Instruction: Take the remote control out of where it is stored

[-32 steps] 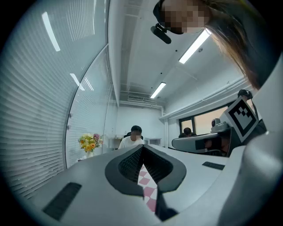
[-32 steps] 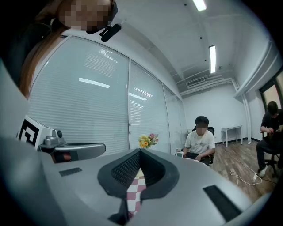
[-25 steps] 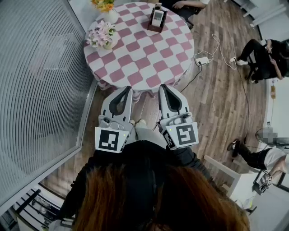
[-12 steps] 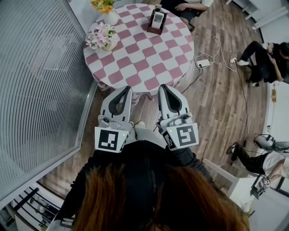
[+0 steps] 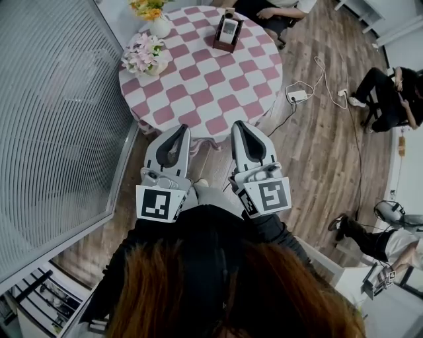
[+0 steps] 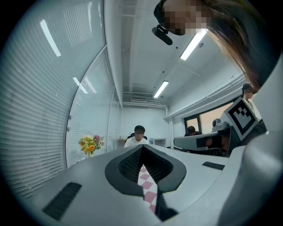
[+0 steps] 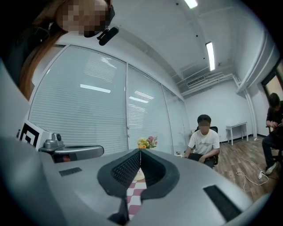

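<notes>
A round bench under a pink and white checked cloth stands on the wooden floor, beside a glass wall with blinds on the left. At its far edge is a dark holder with the remote control upright in it. Two vases stand on the far left of the cloth, well apart from the holder: pink and white flowers nearer, yellow flowers farther. A seated person is just beyond the holder, and another person sits to the right, away from the bench. A power strip with its cable lies on the floor at the bench's right.

The left gripper and right gripper are held side by side in front of the person's body, pointing level toward the bench, marker cubes nearest the body. Their tips reach the near rim, with the whole width of the cloth between them and the holder. Both grippers are clenched, tips together, with nothing between the jaws.
</notes>
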### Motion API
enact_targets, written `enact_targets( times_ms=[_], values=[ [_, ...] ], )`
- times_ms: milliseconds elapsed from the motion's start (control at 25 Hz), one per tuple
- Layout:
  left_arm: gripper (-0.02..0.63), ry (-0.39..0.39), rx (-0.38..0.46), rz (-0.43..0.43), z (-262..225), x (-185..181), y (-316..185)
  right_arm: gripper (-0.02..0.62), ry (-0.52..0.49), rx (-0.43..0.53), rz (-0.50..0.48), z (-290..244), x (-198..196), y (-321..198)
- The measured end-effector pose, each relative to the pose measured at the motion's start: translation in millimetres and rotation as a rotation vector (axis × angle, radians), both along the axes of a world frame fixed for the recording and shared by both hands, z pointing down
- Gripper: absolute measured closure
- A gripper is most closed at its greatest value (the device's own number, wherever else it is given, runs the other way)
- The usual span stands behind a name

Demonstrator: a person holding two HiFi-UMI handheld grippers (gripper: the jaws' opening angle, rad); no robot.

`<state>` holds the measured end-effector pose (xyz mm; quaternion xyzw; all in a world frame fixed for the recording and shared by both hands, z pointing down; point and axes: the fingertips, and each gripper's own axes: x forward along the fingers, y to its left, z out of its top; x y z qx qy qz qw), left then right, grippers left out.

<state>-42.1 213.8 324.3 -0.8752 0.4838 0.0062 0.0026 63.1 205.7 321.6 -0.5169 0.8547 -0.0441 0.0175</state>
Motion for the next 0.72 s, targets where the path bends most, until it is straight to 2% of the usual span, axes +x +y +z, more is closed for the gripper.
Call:
enact_targets(
  times_ms=[360,720],
  values=[
    [0.597,-0.005,-0.018,-0.002,6.6,5.1,-9.6,0.581,-0.005,-0.035,0.022,13.9,15.3,-5.8],
    [0.597,0.013,-0.013,0.061,12.3,16.8,-56.3,0.581,0.010,-0.042,0.100,20.3,30.9,-40.9]
  ],
)
